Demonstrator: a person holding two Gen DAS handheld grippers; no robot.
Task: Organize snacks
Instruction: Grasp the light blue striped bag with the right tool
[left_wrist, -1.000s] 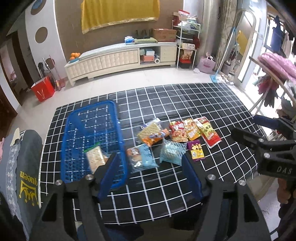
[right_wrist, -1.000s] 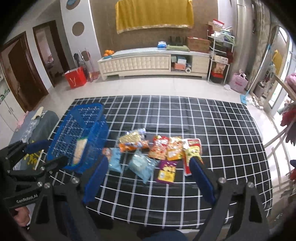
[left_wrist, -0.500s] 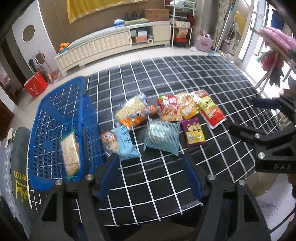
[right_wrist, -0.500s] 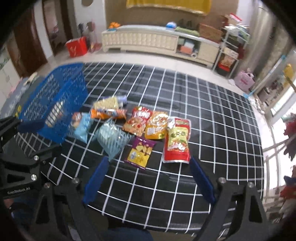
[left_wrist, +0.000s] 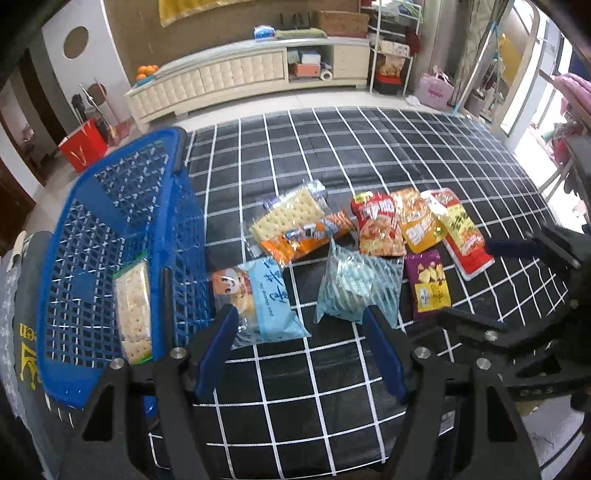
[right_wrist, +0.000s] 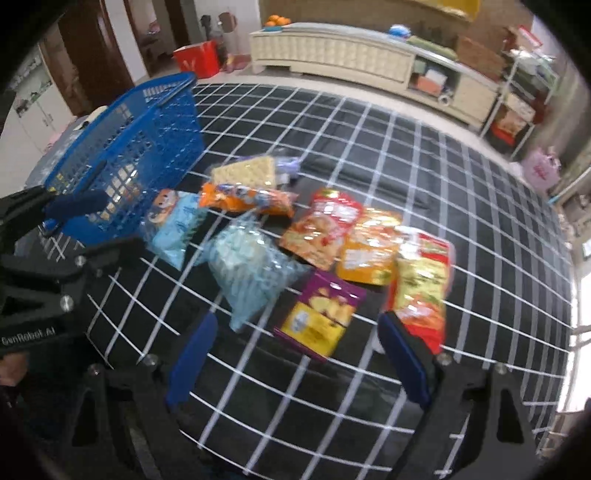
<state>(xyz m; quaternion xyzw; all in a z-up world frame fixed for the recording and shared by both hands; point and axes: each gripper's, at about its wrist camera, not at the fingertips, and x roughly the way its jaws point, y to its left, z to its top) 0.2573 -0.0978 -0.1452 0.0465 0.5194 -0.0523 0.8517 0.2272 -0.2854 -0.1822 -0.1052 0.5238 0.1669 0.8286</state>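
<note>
The left claw (left_wrist: 299, 325) hangs with its jaws parted and nothing between them, above the near edge of the snacks; just beyond its fingertips lie a light blue bread packet (left_wrist: 266, 299) and a striped pale blue bag (left_wrist: 354, 291). The right claw (right_wrist: 295, 332) stands wider open, also empty, with a purple chip packet (right_wrist: 319, 314) lying between its fingers on the black white-gridded cloth (left_wrist: 332, 155). Past these sit an orange packet (left_wrist: 306, 238) under a clear cracker packet (left_wrist: 288, 216), then a red bag (left_wrist: 376, 227), a yellow-orange bag (left_wrist: 417, 221) and a long red and yellow packet (left_wrist: 458, 229), side by side and overlapping. To the left stands a blue basket (left_wrist: 74, 236), touching the bread packet, with one cracker packet (left_wrist: 133, 310) inside. A cream cabinet (left_wrist: 236, 79) lines the far wall.
</note>
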